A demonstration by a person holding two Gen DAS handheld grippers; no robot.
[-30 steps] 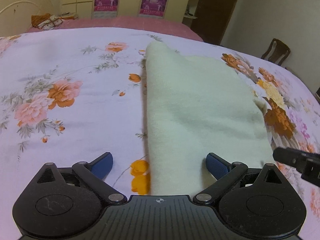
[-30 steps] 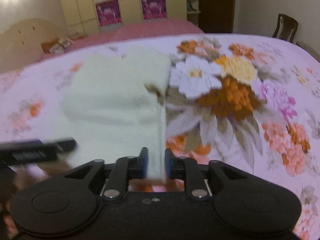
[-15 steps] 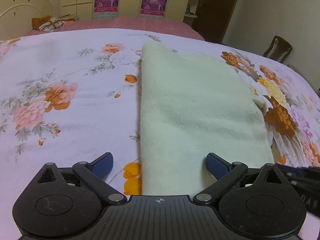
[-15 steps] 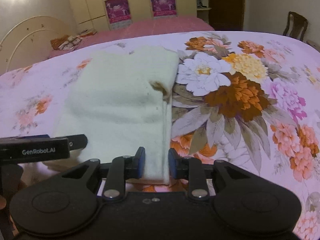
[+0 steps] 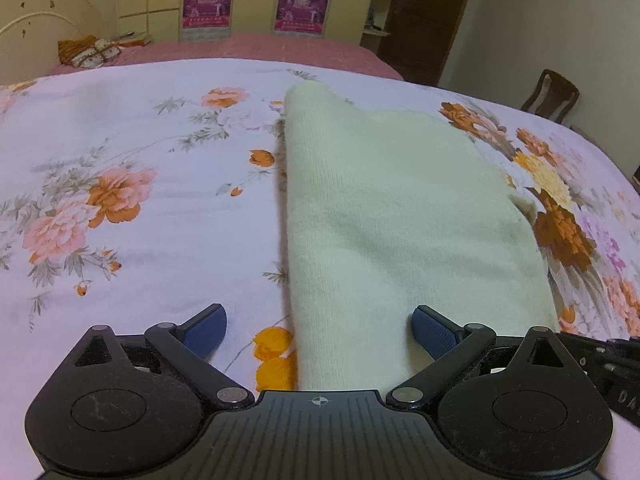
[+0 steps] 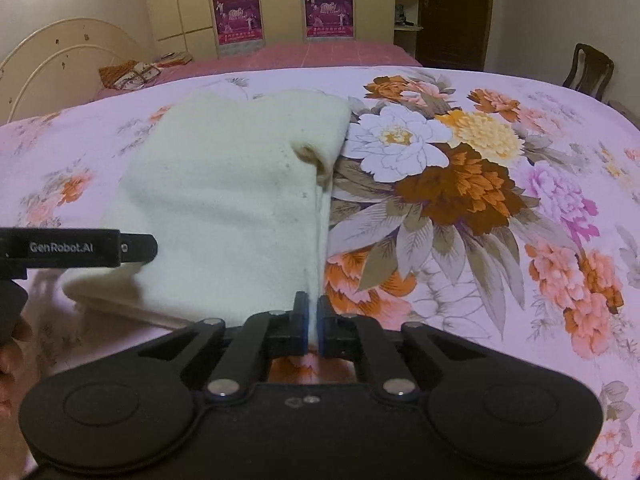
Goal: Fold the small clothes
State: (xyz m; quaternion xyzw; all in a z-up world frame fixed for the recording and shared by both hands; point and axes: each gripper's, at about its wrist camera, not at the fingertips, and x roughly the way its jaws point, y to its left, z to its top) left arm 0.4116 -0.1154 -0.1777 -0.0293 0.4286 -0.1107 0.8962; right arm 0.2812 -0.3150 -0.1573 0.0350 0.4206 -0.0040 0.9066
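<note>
The cream garment [image 5: 400,220] is a pale, off-white knitted piece with a fine ribbed weave and a soft, fuzzy surface. It lies folded into a long slab on the bed [image 5: 120,160], its left edge straight and its far end tapering to a rounded tip toward 12 o'clock in the left wrist view. In the right wrist view the same garment [image 6: 228,208] shows stacked layers along its right edge, with a small puckered, brownish-shadowed fold at about 1 o'clock from its middle.

The bed is covered by a smooth lilac sheet printed with orange, pink, white and purple flowers; beyond it at 12 o'clock lies a pink quilted cover [image 6: 320,50].

The left tool [image 5: 320,330] is black hard plastic with blue ribbed pads [image 5: 434,328], and its jaws stand wide apart. The garment's near end lies between them, covering the right half of the gap, with the right pad resting against or just over the fabric and the left pad over bare sheet.

The right tool [image 6: 313,320] has its jaws drawn nearly together, pinching the near right corner of the garment's layered edge; the cloth stretches away from it toward 11 o'clock. The left tool's black body, lettered GenRobot.AI, enters at 9 o'clock in that view, over the garment's near left corner.
</note>
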